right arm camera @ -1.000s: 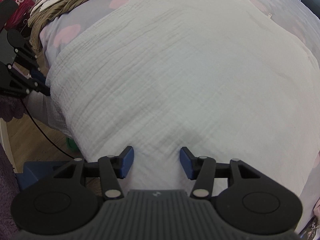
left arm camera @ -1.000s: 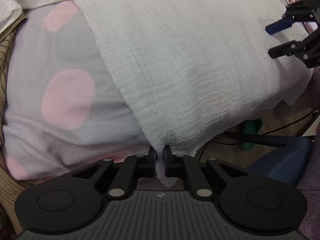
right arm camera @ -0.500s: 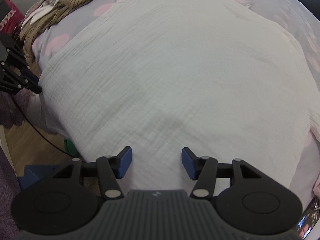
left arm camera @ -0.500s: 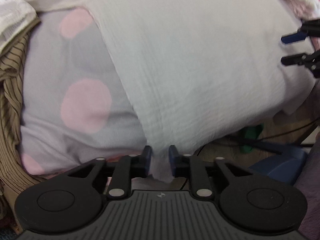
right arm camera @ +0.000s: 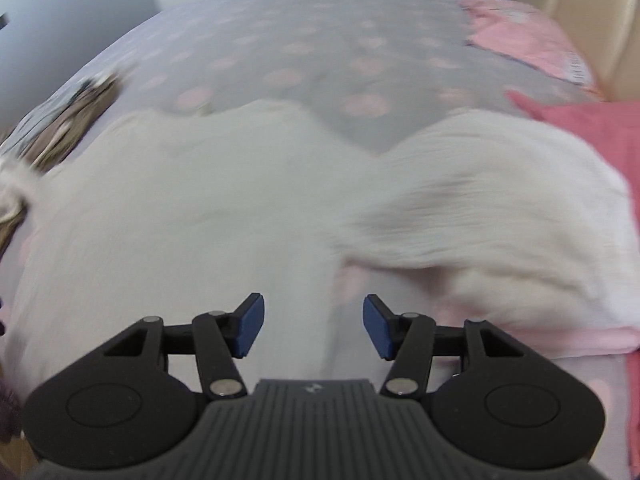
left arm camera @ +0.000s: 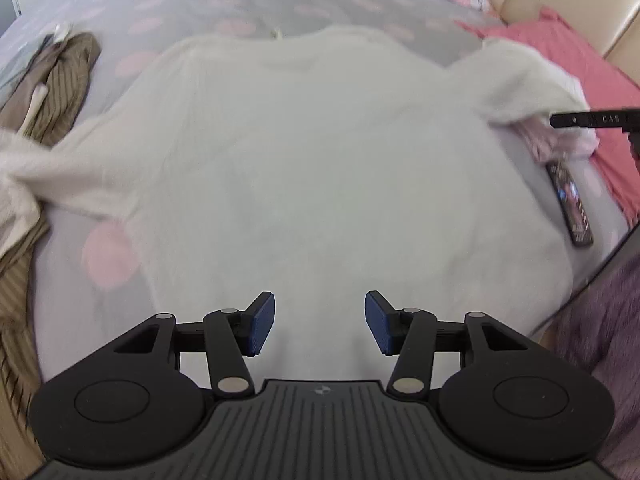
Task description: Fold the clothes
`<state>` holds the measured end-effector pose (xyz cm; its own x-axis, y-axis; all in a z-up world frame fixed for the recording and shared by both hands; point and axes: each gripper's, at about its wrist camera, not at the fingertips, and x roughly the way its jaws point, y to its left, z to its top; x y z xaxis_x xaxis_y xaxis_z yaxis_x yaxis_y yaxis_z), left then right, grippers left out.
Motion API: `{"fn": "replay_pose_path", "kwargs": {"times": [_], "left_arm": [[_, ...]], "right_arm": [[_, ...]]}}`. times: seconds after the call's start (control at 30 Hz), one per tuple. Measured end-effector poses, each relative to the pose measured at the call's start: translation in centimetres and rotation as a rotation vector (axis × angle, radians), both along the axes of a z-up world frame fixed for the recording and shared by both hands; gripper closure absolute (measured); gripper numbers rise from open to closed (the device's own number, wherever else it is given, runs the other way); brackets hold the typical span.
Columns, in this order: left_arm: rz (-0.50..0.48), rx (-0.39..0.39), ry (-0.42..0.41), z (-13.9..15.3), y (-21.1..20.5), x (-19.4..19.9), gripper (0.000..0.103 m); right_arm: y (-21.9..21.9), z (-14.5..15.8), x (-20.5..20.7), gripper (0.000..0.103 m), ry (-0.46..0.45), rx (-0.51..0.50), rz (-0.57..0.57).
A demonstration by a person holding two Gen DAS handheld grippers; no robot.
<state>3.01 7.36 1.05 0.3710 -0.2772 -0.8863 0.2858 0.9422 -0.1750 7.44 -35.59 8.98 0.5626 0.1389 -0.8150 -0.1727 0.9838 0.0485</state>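
A white crinkled top (left arm camera: 312,168) lies spread flat on the grey bedspread with pink dots (left arm camera: 240,4), sleeves out to both sides. My left gripper (left arm camera: 319,322) is open and empty, above the garment's near hem. In the right wrist view the same top (right arm camera: 168,216) fills the left, and its right sleeve (right arm camera: 500,216) lies bunched to the right. My right gripper (right arm camera: 313,326) is open and empty over the garment's right edge. One finger of the right gripper (left arm camera: 592,120) shows at the right edge of the left wrist view, near the sleeve.
A brown striped garment (left arm camera: 60,80) lies at the left of the bed, also in the right wrist view (right arm camera: 68,120). Pink pillows (left arm camera: 568,64) lie at the right. A dark remote or phone (left arm camera: 570,204) lies near the bed's right edge.
My left gripper has opened and let go of the white hem. Both grippers have risen and tilted forward, so the whole top and bed now show. The right gripper has moved toward the right sleeve.
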Motion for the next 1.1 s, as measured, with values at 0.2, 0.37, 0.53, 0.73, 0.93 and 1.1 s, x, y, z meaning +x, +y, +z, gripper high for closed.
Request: {"fn": "replay_pose_path", "kwargs": {"times": [0.2, 0.37, 0.53, 0.73, 0.93, 1.1], "left_arm": [[0.002, -0.045, -0.114, 0.9, -3.3, 2.7, 0.054], [0.021, -0.05, -0.142, 0.3, -5.2, 5.1, 0.054], [0.018, -0.064, -0.114, -0.6, -6.3, 7.2, 0.054], [-0.016, -0.044, -0.092, -1.9, -8.1, 8.8, 0.054], [-0.067, -0.021, -0.098, -2.5, -9.9, 9.8, 0.054], [-0.078, -0.017, -0.086, -2.9, -10.5, 10.1, 0.054]], "right_arm": [[-7.2, 2.3, 0.9, 0.044, -0.173, -0.035, -0.15], [-11.7, 2.3, 1.7, 0.028, -0.27, -0.115, -0.234], [-16.7, 1.4, 2.9, 0.029, -0.28, 0.007, -0.392], [-19.8, 0.0, 4.9, 0.042, -0.266, 0.094, -0.497], [-20.9, -1.5, 6.3, 0.042, -0.232, 0.105, -0.52], [-21.4, -2.9, 6.8, 0.076, -0.196, 0.167, -0.517]]}}
